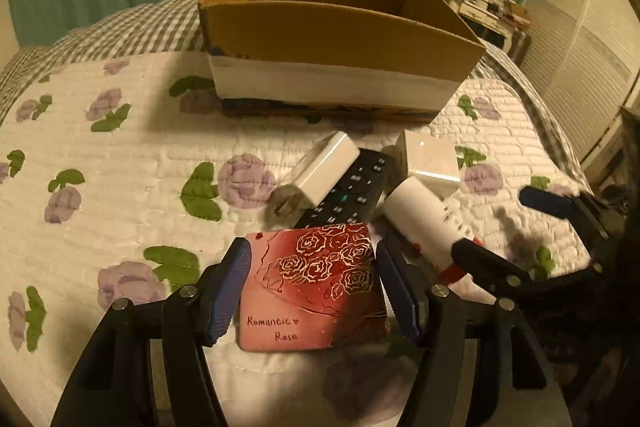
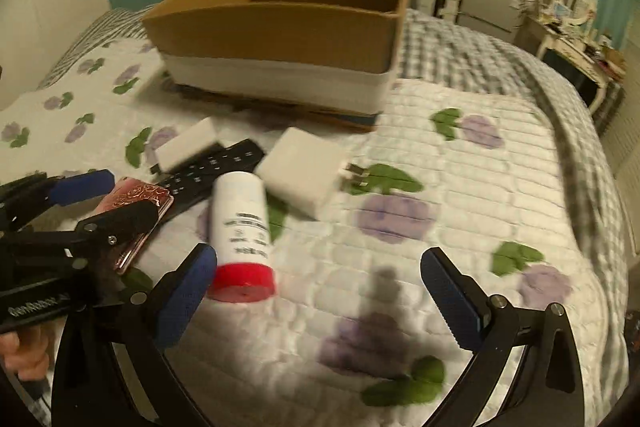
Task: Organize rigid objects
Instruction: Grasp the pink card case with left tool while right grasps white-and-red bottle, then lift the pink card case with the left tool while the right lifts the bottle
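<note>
Two grippers: left gripper (image 1: 314, 291) jaws straddle rose tin (image 1: 314, 283), seemingly touching; squeeze evenly, lift level toward box (image 1: 336, 39). Right gripper (image 2: 320, 291) jaws apart, empty.

Remote (image 1: 352, 193) partly hidden under red tin (image 1: 314, 287); bottle label (image 2: 248, 227) blurred.

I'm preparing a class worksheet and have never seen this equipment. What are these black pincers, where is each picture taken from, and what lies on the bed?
A person holds a two-finger gripper in each hand; each carries a camera looking along its fingers. The left gripper straddles a pink rose-printed case, apparently closing on it. The right gripper is open beside a white bottle with a red cap. On the floral quilt also lie a black remote, two white chargers, and an open cardboard box.
</note>
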Action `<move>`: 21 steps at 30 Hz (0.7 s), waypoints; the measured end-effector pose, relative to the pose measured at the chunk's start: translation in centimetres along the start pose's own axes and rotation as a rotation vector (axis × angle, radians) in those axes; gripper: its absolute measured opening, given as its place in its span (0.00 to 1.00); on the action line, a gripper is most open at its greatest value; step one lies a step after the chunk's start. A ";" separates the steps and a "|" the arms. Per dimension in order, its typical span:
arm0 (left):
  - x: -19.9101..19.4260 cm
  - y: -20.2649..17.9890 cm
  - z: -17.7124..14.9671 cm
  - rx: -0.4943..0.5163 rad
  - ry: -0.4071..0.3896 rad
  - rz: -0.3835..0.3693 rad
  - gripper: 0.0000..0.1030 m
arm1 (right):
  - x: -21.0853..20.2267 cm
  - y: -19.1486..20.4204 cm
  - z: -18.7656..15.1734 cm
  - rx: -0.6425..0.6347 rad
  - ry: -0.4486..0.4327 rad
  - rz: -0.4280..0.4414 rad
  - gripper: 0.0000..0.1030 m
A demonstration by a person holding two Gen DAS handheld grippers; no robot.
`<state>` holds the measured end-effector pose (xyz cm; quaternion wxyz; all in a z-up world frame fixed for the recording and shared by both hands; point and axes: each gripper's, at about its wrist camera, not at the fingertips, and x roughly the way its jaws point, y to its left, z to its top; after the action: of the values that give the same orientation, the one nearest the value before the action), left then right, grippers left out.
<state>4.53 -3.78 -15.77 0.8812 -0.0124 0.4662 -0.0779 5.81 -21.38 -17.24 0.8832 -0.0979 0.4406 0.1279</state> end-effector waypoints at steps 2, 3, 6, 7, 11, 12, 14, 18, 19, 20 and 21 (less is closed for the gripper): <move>-0.2 0.5 -0.3 0.013 0.005 -0.022 0.65 | 0.8 0.6 0.2 -0.031 0.019 0.016 0.99; -0.3 0.7 -0.4 0.018 0.008 -0.027 0.65 | 1.2 1.0 0.3 -0.051 0.028 0.020 0.99; -0.4 1.6 -0.5 0.009 0.032 -0.049 0.66 | 2.6 2.4 0.6 -0.097 0.054 0.021 0.93; -0.3 1.9 -0.6 0.002 0.041 -0.058 0.66 | 2.8 2.7 0.7 -0.105 0.060 0.026 0.83; 0.1 1.8 -0.6 0.039 0.090 -0.045 0.68 | 3.2 3.8 0.6 -0.139 0.071 0.038 0.56; 0.3 1.4 -0.7 0.063 0.107 -0.021 0.68 | 3.0 4.0 0.5 -0.147 0.064 0.043 0.47; 0.7 0.8 -1.2 0.130 0.135 0.038 0.68 | 2.6 4.4 0.4 -0.151 0.060 0.054 0.36; 1.6 2.6 -1.5 0.075 0.144 -0.011 0.69 | 2.0 4.0 0.1 -0.115 0.060 0.033 0.36; 1.8 3.0 -1.4 0.057 0.135 -0.021 0.69 | 1.8 3.6 -0.1 -0.095 0.060 0.034 0.36; 1.9 3.2 -1.4 0.050 0.132 -0.025 0.69 | 1.6 3.4 -0.2 -0.081 0.060 0.033 0.36; 1.8 3.3 -1.3 0.048 0.122 -0.026 0.69 | 1.4 3.2 -0.2 -0.068 0.058 0.031 0.36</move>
<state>4.86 -0.72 -18.36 0.8502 0.0075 0.5166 -0.1012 5.46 -18.20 -18.74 0.8639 -0.1247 0.4630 0.1538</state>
